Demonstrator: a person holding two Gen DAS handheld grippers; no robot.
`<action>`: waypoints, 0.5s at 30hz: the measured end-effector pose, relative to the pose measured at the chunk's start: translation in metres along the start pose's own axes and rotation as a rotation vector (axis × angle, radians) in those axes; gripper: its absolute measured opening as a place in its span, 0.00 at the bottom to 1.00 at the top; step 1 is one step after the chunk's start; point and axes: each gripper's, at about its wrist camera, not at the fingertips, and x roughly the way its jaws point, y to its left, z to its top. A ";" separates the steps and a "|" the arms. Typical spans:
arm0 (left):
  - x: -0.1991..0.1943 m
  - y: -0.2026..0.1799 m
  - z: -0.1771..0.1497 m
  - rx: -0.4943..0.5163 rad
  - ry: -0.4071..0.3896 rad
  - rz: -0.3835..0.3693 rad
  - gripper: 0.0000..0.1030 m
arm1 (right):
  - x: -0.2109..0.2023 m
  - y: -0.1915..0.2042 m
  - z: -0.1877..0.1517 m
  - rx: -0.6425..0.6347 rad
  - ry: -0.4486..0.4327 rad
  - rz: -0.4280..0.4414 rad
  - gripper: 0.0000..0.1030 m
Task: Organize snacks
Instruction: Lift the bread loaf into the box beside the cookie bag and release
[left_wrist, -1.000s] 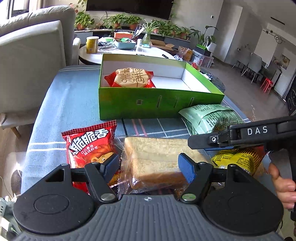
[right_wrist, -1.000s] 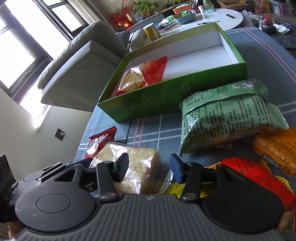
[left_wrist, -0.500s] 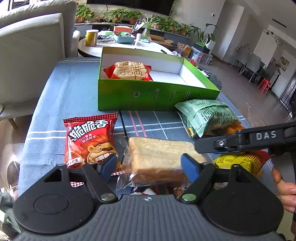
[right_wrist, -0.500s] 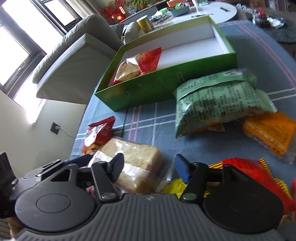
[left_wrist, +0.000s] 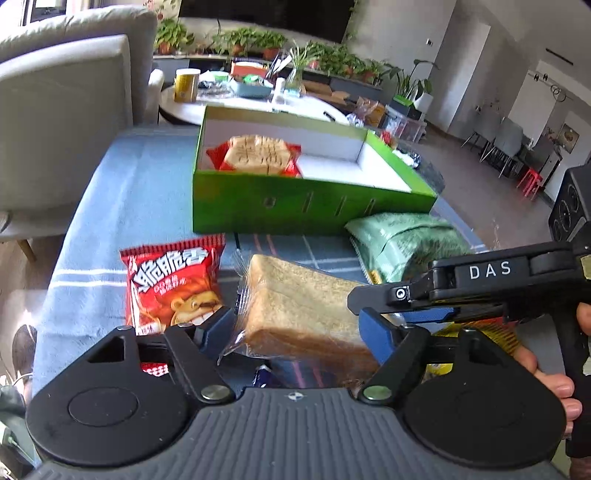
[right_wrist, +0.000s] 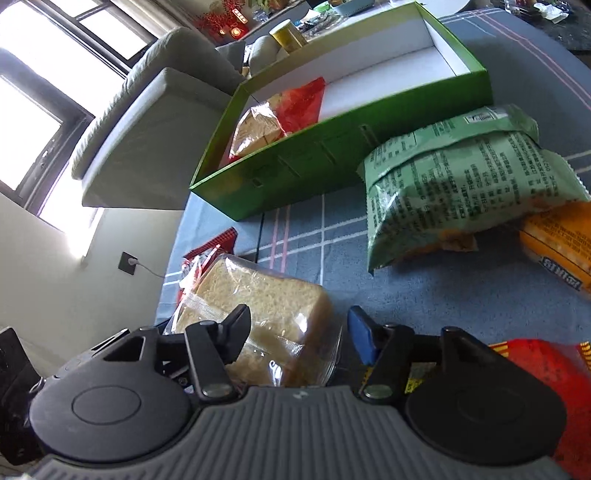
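Observation:
A clear-wrapped loaf of bread (left_wrist: 303, 306) lies on the blue checked cloth between the fingers of my left gripper (left_wrist: 297, 328), whose jaws are closing. The pads reach the wrapper's edges, and I see no firm squeeze. My right gripper (right_wrist: 299, 332) straddles the same bread (right_wrist: 266, 295) from the right. Its jaws are closing too, with a small gap left at the blue pad. One of its fingers (left_wrist: 406, 293) crosses the left wrist view. The green box (left_wrist: 314, 210) behind holds a red-wrapped cake (left_wrist: 258, 155).
A red snack packet (left_wrist: 173, 280) lies left of the bread and a green packet (right_wrist: 461, 177) right of it. Next to that are an orange packet (right_wrist: 554, 243) and a red-yellow one (right_wrist: 546, 369). A grey sofa (left_wrist: 62, 129) stands left, and a person's hand (left_wrist: 554, 384) is at the right edge.
The bread now fills more of the space between both pairs of fingers and looks nearer. The right jaws widened, then narrowed a little. Neither hand has shifted much.

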 end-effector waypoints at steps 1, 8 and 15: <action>-0.003 -0.002 0.002 0.000 -0.008 -0.002 0.68 | -0.004 0.001 0.002 -0.002 -0.014 0.008 0.75; -0.028 -0.020 0.021 0.053 -0.101 -0.012 0.67 | -0.038 0.013 0.017 -0.045 -0.113 0.054 0.75; -0.015 -0.034 0.056 0.088 -0.147 -0.012 0.67 | -0.052 0.016 0.046 -0.082 -0.210 0.081 0.75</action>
